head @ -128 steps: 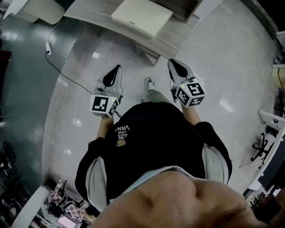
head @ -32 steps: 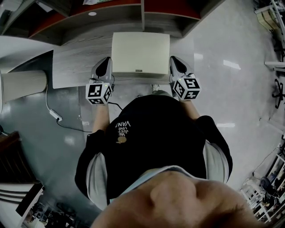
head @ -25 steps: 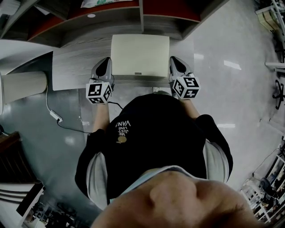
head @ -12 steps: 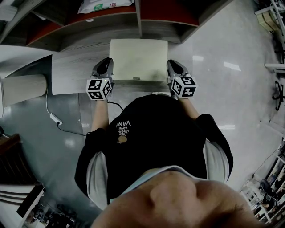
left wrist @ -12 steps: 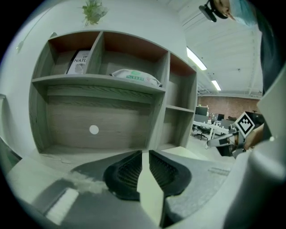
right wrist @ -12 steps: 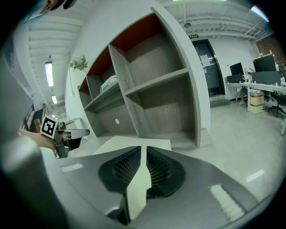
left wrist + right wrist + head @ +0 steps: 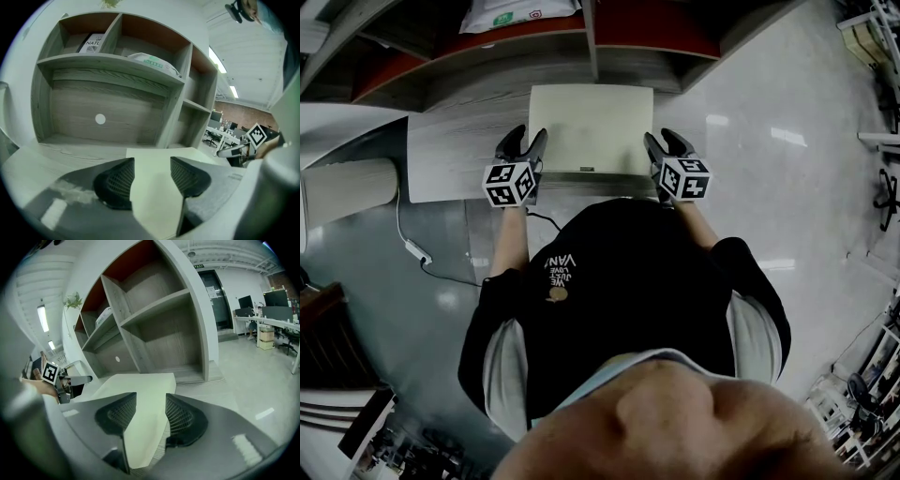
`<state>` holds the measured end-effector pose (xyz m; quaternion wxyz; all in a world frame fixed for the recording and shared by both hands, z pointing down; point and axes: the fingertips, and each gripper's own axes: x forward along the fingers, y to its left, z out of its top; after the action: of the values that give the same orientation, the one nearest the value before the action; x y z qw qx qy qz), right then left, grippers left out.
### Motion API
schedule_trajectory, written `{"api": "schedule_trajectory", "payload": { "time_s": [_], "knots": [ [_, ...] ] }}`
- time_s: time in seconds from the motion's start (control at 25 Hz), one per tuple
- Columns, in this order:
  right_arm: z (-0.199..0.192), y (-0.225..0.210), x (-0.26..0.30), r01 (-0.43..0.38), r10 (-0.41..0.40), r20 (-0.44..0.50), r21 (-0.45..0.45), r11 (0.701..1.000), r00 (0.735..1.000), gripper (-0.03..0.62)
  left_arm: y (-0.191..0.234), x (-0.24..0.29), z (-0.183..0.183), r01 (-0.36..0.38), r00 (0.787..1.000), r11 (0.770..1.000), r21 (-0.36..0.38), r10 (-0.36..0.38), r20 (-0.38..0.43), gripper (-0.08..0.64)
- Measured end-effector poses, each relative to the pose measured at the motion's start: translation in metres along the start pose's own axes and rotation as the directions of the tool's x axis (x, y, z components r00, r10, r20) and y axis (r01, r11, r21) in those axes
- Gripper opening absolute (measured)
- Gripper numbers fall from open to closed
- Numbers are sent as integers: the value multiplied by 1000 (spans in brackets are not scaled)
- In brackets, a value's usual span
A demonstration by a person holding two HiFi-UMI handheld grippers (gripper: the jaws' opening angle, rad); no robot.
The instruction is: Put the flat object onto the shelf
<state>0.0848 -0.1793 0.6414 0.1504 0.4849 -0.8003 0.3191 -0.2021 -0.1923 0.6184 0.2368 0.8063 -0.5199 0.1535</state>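
- Standing over the grey wood-grain shelf unit, the person holds one gripper at each near corner of the flat object.
- The flat object is a pale cream panel lying flat on the unit's wide bottom board, in front of the open compartments, with its near edge close to the board's front edge.
- The left gripper sits at the panel's near left corner. Its jaws have just been opening and now stand apart.
- In the left gripper view, the left gripper has the panel's edge running between its ribbed pads, which are not pressing on it.
- The right gripper sits at the near right corner. Its jaws have likewise just been opening and are parted.
- In the right gripper view, the right gripper also straddles the panel's edge, with its pads clear of it.
- A white bag lies in a compartment above the bottom board, behind the panel.
- In the left gripper view a box stands in the compartment to the left of that bag.
- A cable trails over the glossy floor to the person's left.
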Motion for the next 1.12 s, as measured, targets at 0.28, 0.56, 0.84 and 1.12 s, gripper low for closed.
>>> {"api": "schedule_trajectory", "payload": {
  "time_s": [0.28,0.56,0.84,1.12],
  "knots": [
    [-6,2,12,-39,41,-48,48,998,998,252,10,13,-10,13,998,999,-51,-16,-59,311],
    [-14,4,27,-66,79,-116,115,991,990,293,15,32,-24,52,983,992,-117,-72,-169,371],
    [-17,-1,43,-71,95,-161,151,986,982,295,20,47,-32,77,962,981,-180,-120,-247,374],
    [-19,-3,54,-80,120,-194,205,975,974,296,23,58,-34,85,944,973,-216,-148,-296,374]
  ]
}}
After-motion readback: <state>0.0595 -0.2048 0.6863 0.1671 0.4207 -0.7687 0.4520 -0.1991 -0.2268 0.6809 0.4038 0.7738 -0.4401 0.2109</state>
